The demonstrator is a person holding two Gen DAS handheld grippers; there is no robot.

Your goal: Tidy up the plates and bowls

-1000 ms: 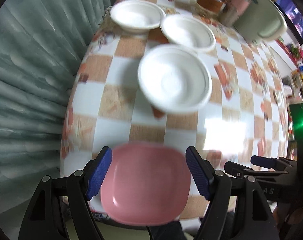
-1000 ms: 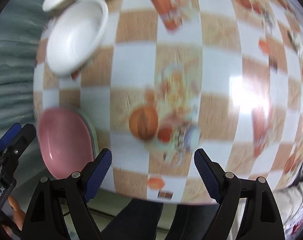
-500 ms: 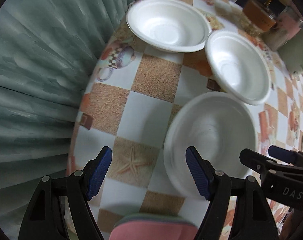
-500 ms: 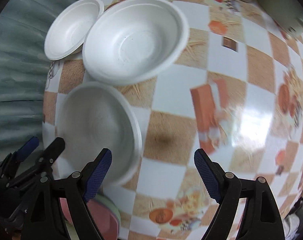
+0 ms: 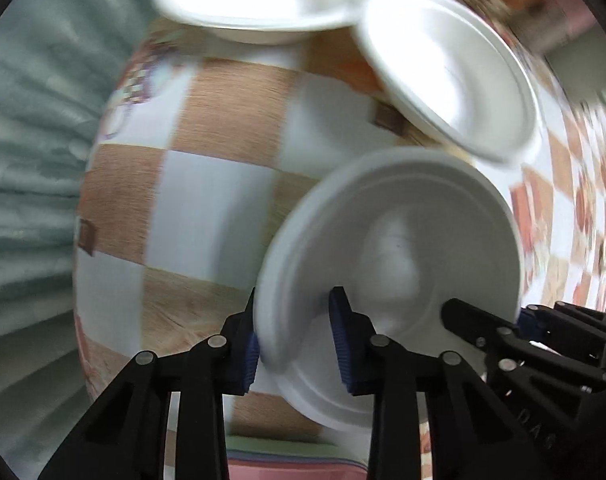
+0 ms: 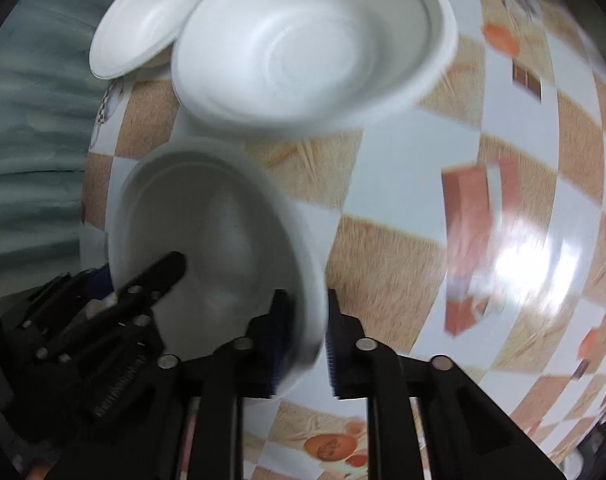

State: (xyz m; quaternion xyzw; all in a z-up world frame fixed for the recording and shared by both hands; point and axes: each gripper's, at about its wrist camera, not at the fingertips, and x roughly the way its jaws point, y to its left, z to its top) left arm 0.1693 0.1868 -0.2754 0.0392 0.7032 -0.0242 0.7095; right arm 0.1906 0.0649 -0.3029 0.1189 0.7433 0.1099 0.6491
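Since a half-second ago, the near white bowl [image 5: 387, 280] has been clamped at opposite rims by the left gripper [image 5: 295, 344] and right gripper [image 6: 303, 344]; uneven pulling could buckle its thin rim.

near bowl [image 5: 391, 264]: white, tilted, rim pinched both sides | two white bowls [image 5: 447, 68] beyond it, upright, rims overlapping

Both tongs [image 5: 295, 336] [image 6: 305, 344] clamped, close together.
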